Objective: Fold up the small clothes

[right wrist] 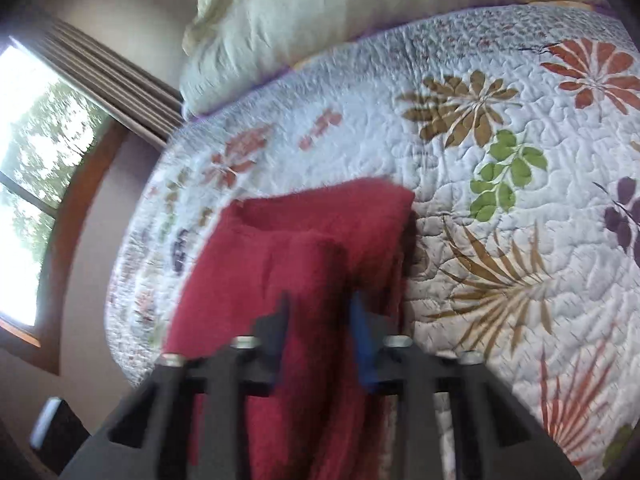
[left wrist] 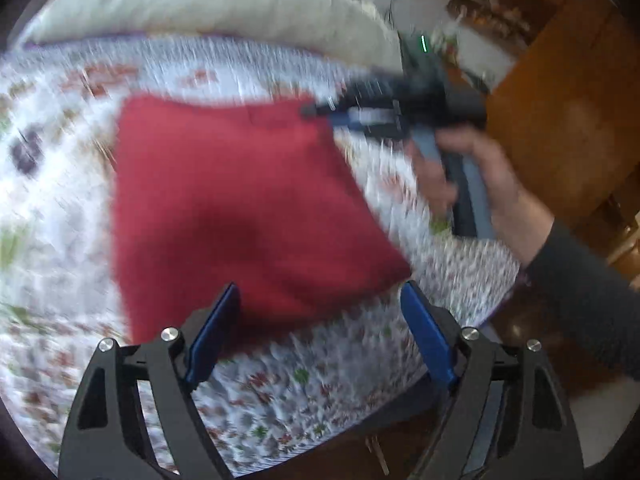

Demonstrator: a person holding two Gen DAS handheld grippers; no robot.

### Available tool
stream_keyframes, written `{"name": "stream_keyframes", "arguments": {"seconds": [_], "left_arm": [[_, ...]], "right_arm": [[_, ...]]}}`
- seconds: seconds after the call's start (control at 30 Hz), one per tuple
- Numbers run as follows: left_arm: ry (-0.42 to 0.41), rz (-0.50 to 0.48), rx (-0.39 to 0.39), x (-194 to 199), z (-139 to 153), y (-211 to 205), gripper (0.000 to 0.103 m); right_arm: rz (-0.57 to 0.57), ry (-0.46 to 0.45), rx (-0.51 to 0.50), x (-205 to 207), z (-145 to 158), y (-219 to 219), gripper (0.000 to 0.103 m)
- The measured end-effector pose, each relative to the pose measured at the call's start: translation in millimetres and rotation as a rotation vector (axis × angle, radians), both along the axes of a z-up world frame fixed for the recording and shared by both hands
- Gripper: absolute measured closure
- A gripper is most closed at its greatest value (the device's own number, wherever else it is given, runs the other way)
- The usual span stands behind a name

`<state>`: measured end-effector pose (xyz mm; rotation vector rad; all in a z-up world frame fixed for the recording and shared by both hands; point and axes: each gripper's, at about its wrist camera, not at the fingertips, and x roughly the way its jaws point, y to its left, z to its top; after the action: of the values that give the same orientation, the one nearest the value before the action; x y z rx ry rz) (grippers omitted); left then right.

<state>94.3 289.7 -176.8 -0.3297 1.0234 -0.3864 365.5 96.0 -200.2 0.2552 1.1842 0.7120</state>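
Item 1, red garment (left wrist: pixel 240 200): it lies spread on the quilt (left wrist: pixel 60 208), directly ahead of your left tongs (left wrist: pixel 320 332). Its near edge reaches between the 2 blue pads (left wrist: pixel 214 336) of those tongs, closer to the left-hand pad. From the left wrist view it reads as a rough rectangle, blurred by motion.

Item 2, left tongs: they stand wide apart and hold nothing. The cloth is near the pads, but whether it touches them you cannot tell through the blur.

Item 3, right tongs (right wrist: pixel 320 312): their pads are drawn narrow, with red fabric filling the gap between them. The cloth appears pinched there, at the garment's far right corner as your left tongs see it. From the right wrist view the cloth rises ahead of the tongs in a fold, its top edge lifted off the quilt, the rest trailing down below and to the left of the pads.

Item 4, your right hand (left wrist: pixel 472 176): it wraps the grey handle of the right tongs, dark sleeve (left wrist: pixel 588 292) behind it.

Item 5, quilt: white, stitched, printed with leaves and flowers, extending to the right of the right tongs.

Item 6, pillow (right wrist: pixel 320 12): pale, beyond the garment, far ahead of both tongs.

Item 7, window (right wrist: pixel 32 160): far left of the right tongs.
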Motion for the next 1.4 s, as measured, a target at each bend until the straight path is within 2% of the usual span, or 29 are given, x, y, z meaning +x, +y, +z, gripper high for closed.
{"name": "stream_keyframes", "arguments": {"seconds": [0.03, 0.13, 0.17, 0.23, 0.3, 0.33, 0.4, 0.43, 0.5, 0.6, 0.63, 0.7, 0.73, 0.8, 0.83, 0.9, 0.97, 1.0, 1.03, 1.1, 1.17, 1.2, 1.23, 1.3, 1.4], "left_arm": [[0.023, 0.004, -0.003, 4.2, -12.7, 1.0, 0.023], [0.026, 0.017, -0.029, 8.2, -19.3, 1.4, 0.021], [0.026, 0.015, -0.041, 8.5, -19.3, 2.7, 0.020], [0.045, -0.010, -0.043, 6.0, -14.3, -6.3, 0.020], [0.068, -0.047, -0.106, 11.1, 2.6, -7.7, 0.021], [0.043, -0.076, -0.167, 10.4, 21.3, -2.3, 0.021], [-0.044, -0.080, -0.178, 13.7, 54.3, 5.5, 0.018], [-0.068, -0.070, -0.178, 19.0, 63.3, 15.8, 0.015], [-0.101, -0.024, -0.199, 48.0, 75.3, 46.0, 0.013], [-0.066, 0.035, -0.183, 93.6, 58.4, 75.8, 0.013], [-0.024, 0.057, -0.198, 110.3, 43.1, 87.5, 0.014], [0.044, 0.093, -0.167, 137.4, 12.8, 99.9, 0.016], [0.096, 0.105, -0.155, 150.6, -8.4, 103.7, 0.017], [0.120, 0.113, -0.128, 163.0, -28.1, 104.3, 0.017], [0.104, 0.103, -0.088, 162.3, -30.2, 99.8, 0.017], [0.088, 0.092, -0.029, 161.1, -25.2, 91.6, 0.017], [0.064, 0.092, 0.007, 156.0, -8.0, 89.2, 0.020], [0.043, 0.091, 0.000, 151.9, 4.7, 87.2, 0.023], [0.003, 0.065, -0.037, 134.6, 19.9, 85.2, 0.027], [-0.041, 0.020, -0.087, 115.7, 32.8, 81.2, 0.028], [0.010, -0.029, -0.152, 98.1, 23.7, 76.2, 0.032], [0.048, -0.033, -0.152, 95.9, 12.4, 74.7, 0.038], [0.077, -0.022, -0.139, 94.6, -2.1, 74.9, 0.041], [0.100, 0.014, -0.201, 95.1, -16.5, 81.5, 0.045], [0.104, 0.060, -0.213, 97.3, -11.6, 82.7, 0.044]], "right_arm": [[0.012, -0.037, -0.032, 1.5, 1.9, 5.6, 0.091], [0.010, -0.118, -0.035, -0.9, 5.8, 7.6, 0.092], [0.001, -0.125, -0.067, 0.7, -3.1, 8.8, 0.092], [-0.006, -0.053, -0.110, 9.8, -37.6, 12.5, 0.091], [-0.011, -0.047, -0.092, 13.9, -45.9, 10.9, 0.090], [-0.016, -0.035, -0.068, 15.4, -42.3, 8.0, 0.087], [-0.019, -0.025, -0.028, 15.5, -31.5, -0.5, 0.082], [-0.038, -0.038, -0.003, 14.3, -21.7, -8.7, 0.078], [-0.068, -0.082, 0.028, 9.0, 0.0, -19.6, 0.078], [-0.013, -0.102, 0.060, -2.5, 15.9, -12.7, 0.078], [0.037, -0.109, 0.059, -8.0, 16.8, -3.1, 0.078], [0.107, -0.092, 0.032, -12.1, 5.1, 11.9, 0.081], [0.126, -0.077, -0.023, -9.4, -10.2, 19.7, 0.088], [0.128, -0.065, -0.072, -0.1, -35.7, 21.3, 0.103], [0.121, -0.032, -0.038, 8.3, -46.0, 15.6, 0.103], [0.109, 0.027, 0.008, 17.2, -47.4, 8.2, 0.103], [0.123, 0.011, -0.003, 11.8, -33.7, 7.2, 0.103], [0.140, -0.009, 0.007, 2.4, -19.9, 5.3, 0.098], [0.156, -0.025, 0.018, -7.9, -10.0, 4.6, 0.098], [0.207, -0.058, 0.043, -31.9, 7.4, 3.2, 0.098], [0.252, -0.063, 0.057, -51.8, 11.3, 4.5, 0.098], [0.266, -0.058, 0.032, -59.8, 4.3, 6.4, 0.098], [0.269, -0.054, -0.003, -62.0, -3.5, 7.0, 0.102], [0.245, -0.039, -0.041, -60.8, -25.1, 0.6, 0.103], [0.193, -0.023, -0.058, -56.1, -22.7, -10.5, 0.103]]}}
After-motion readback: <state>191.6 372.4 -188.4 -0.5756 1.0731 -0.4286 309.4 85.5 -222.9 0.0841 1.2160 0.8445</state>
